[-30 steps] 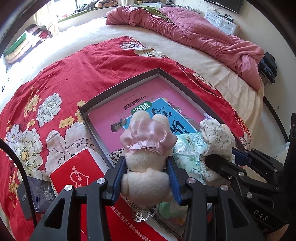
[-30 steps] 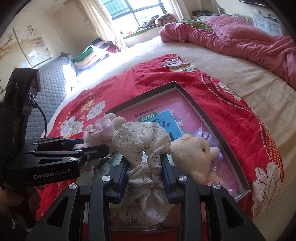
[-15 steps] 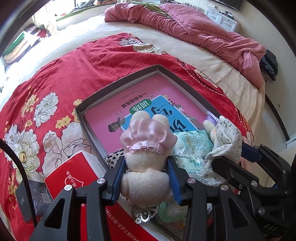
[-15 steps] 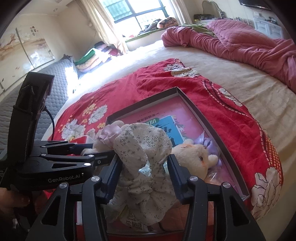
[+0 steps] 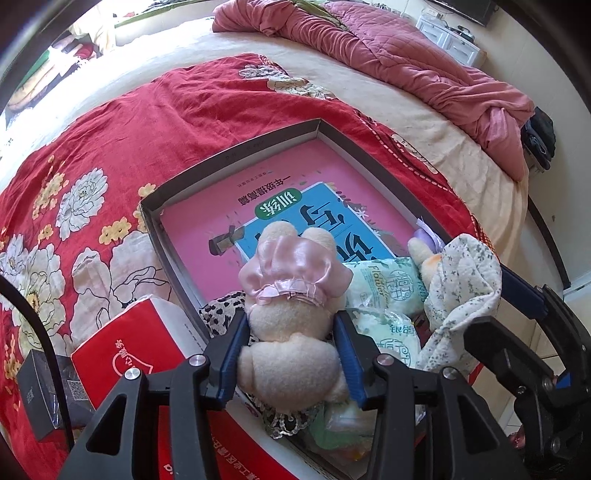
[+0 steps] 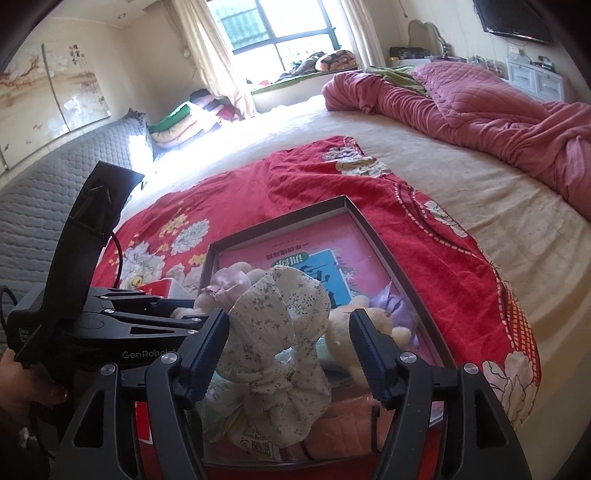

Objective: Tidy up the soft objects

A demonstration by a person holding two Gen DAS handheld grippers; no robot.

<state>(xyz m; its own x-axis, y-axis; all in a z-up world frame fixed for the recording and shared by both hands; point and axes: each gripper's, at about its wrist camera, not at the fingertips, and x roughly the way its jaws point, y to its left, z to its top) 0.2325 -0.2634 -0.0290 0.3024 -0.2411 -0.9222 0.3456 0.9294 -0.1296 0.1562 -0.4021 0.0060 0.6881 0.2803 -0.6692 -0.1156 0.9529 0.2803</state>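
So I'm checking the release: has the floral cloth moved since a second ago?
Yes. The right gripper has just been opening, and the floral cloth has slumped left, uncovering the cream plush.

Around you, apart from the job:
- Bed (image 6: 424, 184) with a cream sheet.
- Red floral cover (image 5: 147, 122) spread over the near half of the bed.
- Crumpled pink quilt (image 6: 498, 110) heaped along the far side.
- Window (image 6: 273, 33) with pale curtains; cushions on the sill.
- Stack of folded blankets (image 6: 184, 122) near the window, green on top.
- Grey quilted headboard (image 6: 55, 184) on your left.
- Painted panels with blossom branches (image 6: 48, 92) above the headboard.
- Wall-mounted television (image 6: 517, 18) at upper right.
- White drawer unit (image 6: 535, 79) below it.
- Dark bag (image 5: 539, 136) at the bed's far edge.
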